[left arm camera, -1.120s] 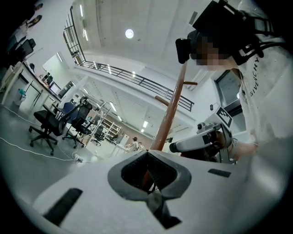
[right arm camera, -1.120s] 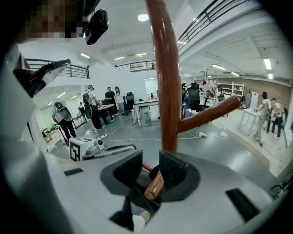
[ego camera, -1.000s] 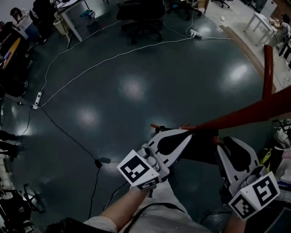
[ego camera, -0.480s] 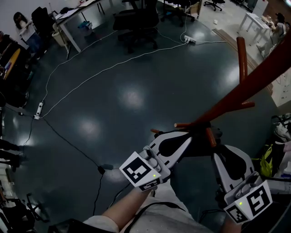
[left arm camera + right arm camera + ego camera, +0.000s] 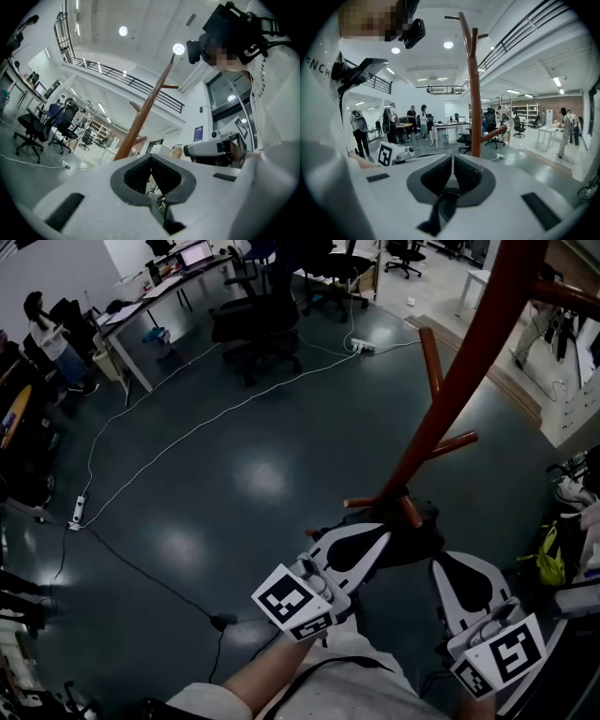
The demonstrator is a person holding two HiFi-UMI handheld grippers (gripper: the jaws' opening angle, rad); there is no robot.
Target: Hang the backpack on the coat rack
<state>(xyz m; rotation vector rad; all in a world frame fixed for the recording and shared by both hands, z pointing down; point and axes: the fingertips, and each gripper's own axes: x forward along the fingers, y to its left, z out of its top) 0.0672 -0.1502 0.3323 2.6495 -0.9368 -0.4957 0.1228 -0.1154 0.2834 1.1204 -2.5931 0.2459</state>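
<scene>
A red-brown wooden coat rack (image 5: pixel 459 381) rises from just beyond my grippers to the top right, with short pegs sticking out. The dark backpack (image 5: pixel 417 538) hangs low between the two grippers, in front of the rack's foot. My left gripper (image 5: pixel 378 535) is shut, and a dark strap (image 5: pixel 164 219) shows below its closed pads (image 5: pixel 140 176). My right gripper (image 5: pixel 442 566) is shut too, with a black strap (image 5: pixel 440 206) hanging from its pads. The rack's pole stands straight ahead in the right gripper view (image 5: pixel 474 93) and leans across the left gripper view (image 5: pixel 140 117).
Dark shiny floor with white cables (image 5: pixel 216 413) and a black cable with a plug (image 5: pixel 221 622). Office chairs (image 5: pixel 253 324) and desks (image 5: pixel 159 287) stand at the back. A person (image 5: pixel 47 324) sits far left. A yellow-green bag (image 5: pixel 548 563) lies at the right.
The head view has tipped upward, so the coat rack now shows taller and more upright. Both grippers stay shut and have kept their places beside the backpack.
</scene>
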